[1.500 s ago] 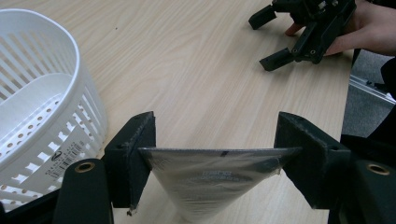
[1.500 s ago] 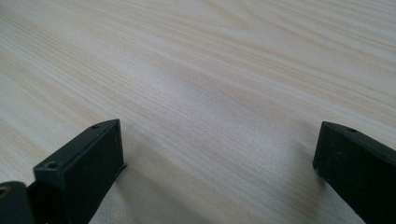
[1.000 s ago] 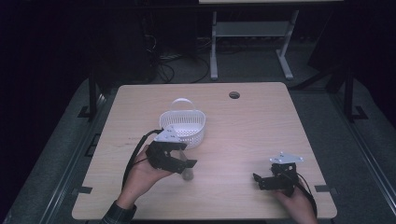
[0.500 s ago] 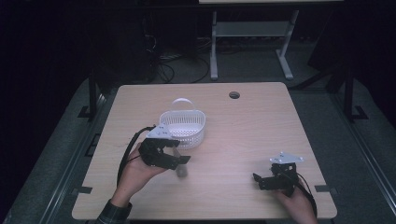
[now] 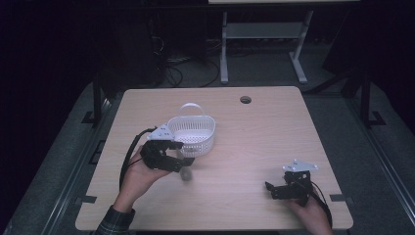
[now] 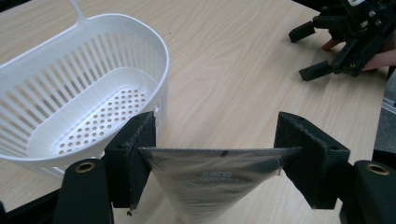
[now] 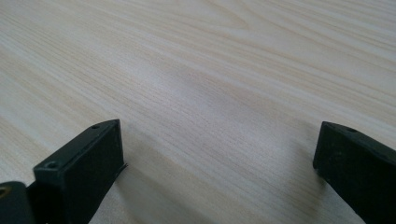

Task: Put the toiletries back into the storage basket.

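Jaws of the left gripper clamp a clear, crinkled plastic pouch by its top edge.
Just beyond the pouch sits the white slotted plastic basket on the pale wooden worktop; well to the basket's right, the right gripper rests with jaws spread, holding nothing.
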The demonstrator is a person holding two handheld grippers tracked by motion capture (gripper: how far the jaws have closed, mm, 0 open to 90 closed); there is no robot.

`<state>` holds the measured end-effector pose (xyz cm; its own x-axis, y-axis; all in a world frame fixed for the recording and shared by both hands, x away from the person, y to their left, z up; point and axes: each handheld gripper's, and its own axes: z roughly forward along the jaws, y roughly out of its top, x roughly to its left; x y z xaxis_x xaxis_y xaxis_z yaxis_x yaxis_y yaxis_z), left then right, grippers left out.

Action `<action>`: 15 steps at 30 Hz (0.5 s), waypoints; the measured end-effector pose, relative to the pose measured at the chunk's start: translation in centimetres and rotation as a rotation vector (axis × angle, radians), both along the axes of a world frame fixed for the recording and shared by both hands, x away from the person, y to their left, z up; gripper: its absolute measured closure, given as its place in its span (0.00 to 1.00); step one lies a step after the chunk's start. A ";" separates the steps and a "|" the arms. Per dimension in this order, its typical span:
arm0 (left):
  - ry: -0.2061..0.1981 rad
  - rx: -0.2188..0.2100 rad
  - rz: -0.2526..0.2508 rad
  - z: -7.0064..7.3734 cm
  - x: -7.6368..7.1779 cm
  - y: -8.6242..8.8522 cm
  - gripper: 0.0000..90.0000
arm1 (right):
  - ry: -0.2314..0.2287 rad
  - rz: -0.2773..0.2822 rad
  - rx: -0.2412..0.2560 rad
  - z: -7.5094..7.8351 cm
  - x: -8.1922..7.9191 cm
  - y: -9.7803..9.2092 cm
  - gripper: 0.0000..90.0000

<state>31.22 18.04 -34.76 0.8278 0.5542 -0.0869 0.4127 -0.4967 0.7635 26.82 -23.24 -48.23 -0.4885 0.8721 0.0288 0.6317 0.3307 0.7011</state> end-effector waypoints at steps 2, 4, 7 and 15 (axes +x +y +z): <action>-0.002 -0.001 0.006 0.2 0.1 0.1 0.33 | 0.002 -0.001 0.001 0.0 0.0 0.0 0.01; -0.005 -0.001 0.009 0.3 0.3 0.3 0.33 | 0.000 0.000 0.001 0.0 0.0 0.0 0.01; -0.007 -0.002 0.016 0.5 0.5 0.5 0.33 | 0.000 0.001 0.001 0.0 0.0 0.0 0.01; -0.012 -0.006 0.030 1.0 1.0 1.1 0.33 | -0.003 0.000 0.000 0.0 0.0 0.0 0.01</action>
